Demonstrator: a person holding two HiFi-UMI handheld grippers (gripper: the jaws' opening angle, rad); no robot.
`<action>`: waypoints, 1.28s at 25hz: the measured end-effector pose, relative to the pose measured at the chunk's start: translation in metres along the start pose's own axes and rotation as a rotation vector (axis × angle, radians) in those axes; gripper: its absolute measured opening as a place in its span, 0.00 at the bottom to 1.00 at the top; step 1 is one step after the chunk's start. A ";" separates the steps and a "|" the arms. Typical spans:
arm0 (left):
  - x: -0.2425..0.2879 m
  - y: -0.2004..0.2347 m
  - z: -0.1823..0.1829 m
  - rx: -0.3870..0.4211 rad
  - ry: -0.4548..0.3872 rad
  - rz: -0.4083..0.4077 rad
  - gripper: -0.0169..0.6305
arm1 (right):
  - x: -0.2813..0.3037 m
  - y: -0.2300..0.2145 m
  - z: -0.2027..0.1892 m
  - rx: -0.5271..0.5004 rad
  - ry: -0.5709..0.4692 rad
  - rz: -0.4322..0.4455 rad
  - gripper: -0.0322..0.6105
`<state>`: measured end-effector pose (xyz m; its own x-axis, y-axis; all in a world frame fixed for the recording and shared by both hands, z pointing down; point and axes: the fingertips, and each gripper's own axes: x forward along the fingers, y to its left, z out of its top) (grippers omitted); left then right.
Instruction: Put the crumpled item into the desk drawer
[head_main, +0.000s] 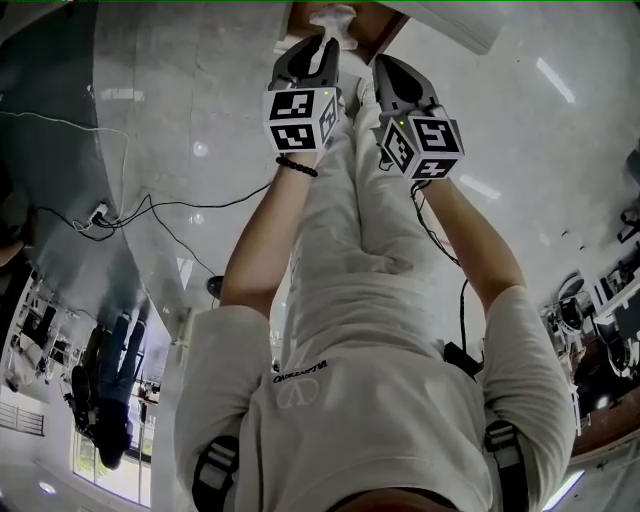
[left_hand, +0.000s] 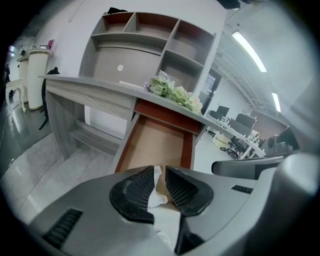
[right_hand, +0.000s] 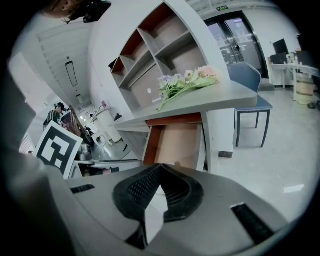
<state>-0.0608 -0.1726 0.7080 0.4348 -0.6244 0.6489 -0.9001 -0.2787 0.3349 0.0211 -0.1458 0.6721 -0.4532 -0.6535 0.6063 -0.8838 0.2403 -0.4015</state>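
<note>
Left hand-held gripper (left_hand: 160, 170) clenched on crumpled paper (left_hand: 155, 196). Counter (left_hand: 90, 87) ahead; its open drawer (left_hand: 155, 145) lies straight beyond and below those jaws, long axis running away. Right hand-held gripper (right_hand: 159, 167) alongside, pinched shut, empty.

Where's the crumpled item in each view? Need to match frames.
Head view: crumpled item at top centre, at the tip of the left gripper.
Left gripper view: crumpled item at bottom centre, pinched in that gripper.
Right gripper view: not in it.
Shared landmark: the open drawer, seen in all three.
</note>
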 end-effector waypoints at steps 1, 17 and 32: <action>-0.003 0.000 0.003 0.003 -0.001 0.004 0.14 | -0.002 0.000 0.002 0.001 0.000 0.000 0.05; -0.088 -0.016 0.058 0.028 -0.075 0.040 0.03 | -0.077 0.040 0.058 -0.040 -0.051 0.040 0.05; -0.196 -0.056 0.156 0.058 -0.228 -0.005 0.03 | -0.177 0.073 0.161 -0.121 -0.156 0.056 0.05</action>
<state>-0.1003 -0.1482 0.4553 0.4271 -0.7698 0.4743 -0.9011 -0.3194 0.2931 0.0558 -0.1280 0.4251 -0.4871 -0.7373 0.4681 -0.8694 0.3582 -0.3404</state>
